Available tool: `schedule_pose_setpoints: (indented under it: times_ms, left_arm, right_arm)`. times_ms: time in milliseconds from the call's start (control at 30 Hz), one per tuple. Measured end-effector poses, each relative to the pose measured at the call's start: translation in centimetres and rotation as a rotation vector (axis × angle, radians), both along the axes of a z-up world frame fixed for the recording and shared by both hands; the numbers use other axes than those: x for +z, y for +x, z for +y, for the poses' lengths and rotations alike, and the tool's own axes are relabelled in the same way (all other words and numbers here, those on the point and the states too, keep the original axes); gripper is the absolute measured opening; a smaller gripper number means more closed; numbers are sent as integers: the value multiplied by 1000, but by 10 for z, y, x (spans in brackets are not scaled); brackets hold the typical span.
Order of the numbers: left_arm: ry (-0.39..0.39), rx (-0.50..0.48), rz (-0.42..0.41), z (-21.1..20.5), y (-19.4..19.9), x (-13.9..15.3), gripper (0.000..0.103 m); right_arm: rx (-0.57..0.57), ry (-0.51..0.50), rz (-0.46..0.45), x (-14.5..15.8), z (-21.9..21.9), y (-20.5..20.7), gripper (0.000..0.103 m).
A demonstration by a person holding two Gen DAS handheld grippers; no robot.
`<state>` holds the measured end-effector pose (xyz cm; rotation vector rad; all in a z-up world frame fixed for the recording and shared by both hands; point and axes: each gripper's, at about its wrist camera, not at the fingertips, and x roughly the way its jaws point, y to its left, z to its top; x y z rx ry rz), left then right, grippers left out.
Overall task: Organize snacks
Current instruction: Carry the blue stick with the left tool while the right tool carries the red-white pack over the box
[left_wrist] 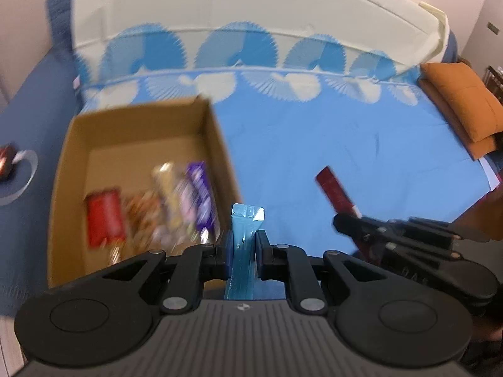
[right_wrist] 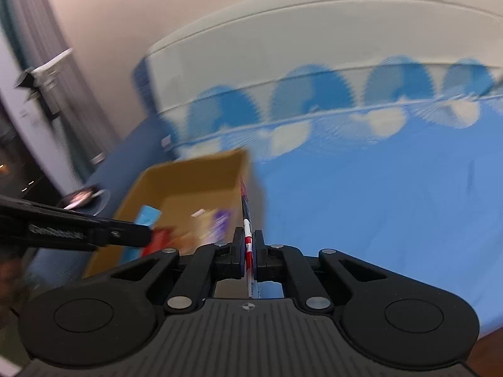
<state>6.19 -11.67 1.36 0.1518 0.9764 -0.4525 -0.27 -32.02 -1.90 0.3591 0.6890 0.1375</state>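
An open cardboard box (left_wrist: 217, 144) sits on the blue bed, holding several snacks: a red pack (left_wrist: 105, 218), a purple bar (left_wrist: 201, 194) and others, blurred. My left gripper (left_wrist: 244, 253) is shut on a light blue snack packet (left_wrist: 243, 235), just right of the box's near right corner. My right gripper (right_wrist: 248, 248) is shut on a thin red and white snack packet (right_wrist: 246, 216), held edge-on near the box (right_wrist: 201, 169). In the left wrist view the right gripper (left_wrist: 349, 216) holds that red packet (left_wrist: 334, 190) above the sheet.
A blue bedsheet (left_wrist: 345, 144) with a fan pattern covers the bed; a white mattress stands against the wall behind. Orange pillows (left_wrist: 462, 103) lie at the right. A small dark object (left_wrist: 6, 161) sits at the far left on the darker blue cover.
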Motion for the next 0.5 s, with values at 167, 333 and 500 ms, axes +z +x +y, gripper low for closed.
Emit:
schedule_pose_setpoints:
  times_ms: [167,333,500]
  left_arm:
    - [-13,47,-12,48,-39,-2,16]
    - [-37,74,-35,70,-55,-1,16]
    - [-60,89,-43,81,-56,1,16]
  right_arm:
    - [96,-4,63,-3,54,-23,5]
    - [143,-59,47,7,81,-34,5]
    - [157,-98,37,12,93,-39,5]
